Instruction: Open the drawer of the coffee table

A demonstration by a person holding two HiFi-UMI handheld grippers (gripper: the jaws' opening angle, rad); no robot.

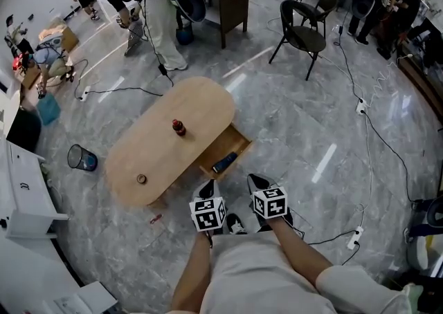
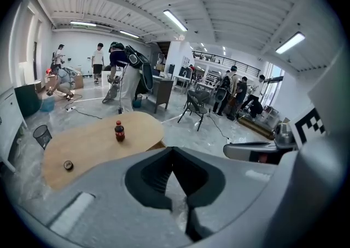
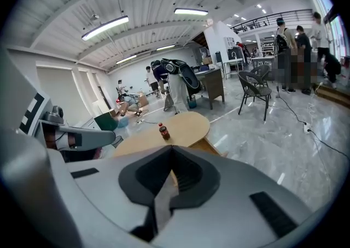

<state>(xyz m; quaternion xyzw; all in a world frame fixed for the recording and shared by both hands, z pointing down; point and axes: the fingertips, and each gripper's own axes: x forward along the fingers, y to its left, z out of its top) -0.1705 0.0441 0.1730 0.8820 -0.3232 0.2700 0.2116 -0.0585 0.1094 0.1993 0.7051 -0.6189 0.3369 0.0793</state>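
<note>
Pale wood makes up the one coffee table (image 1: 201, 108), a long oval with a smooth matte surface; its long axis runs from the lower left towards the upper right of the head view. Its single drawer (image 1: 241, 142) stands pulled out on the lower-right side, a shallow open box of the same wood. It juts towards the lower right, square to the table's length, with its own long side along the table edge. One dark flat object (image 1: 224, 162) lies inside it.

On the surface stand one small bottle (image 1: 178, 126), dark with a red cap and upright, and one small round object (image 1: 141, 178) near the lower-left end.

There are two grippers, grey with black fingers, each carrying a black-and-white marker cube. The left gripper (image 1: 206, 187) and the right gripper (image 1: 257, 181) sit side by side at bottom centre, just below the drawer. Each has its fingers pressed together with nothing between them.

The floor (image 1: 325, 119) is glossy grey marble-like tile. One black chair (image 1: 302, 28) stands at the upper right and one mesh waste bin (image 1: 82, 158) at the left
</note>
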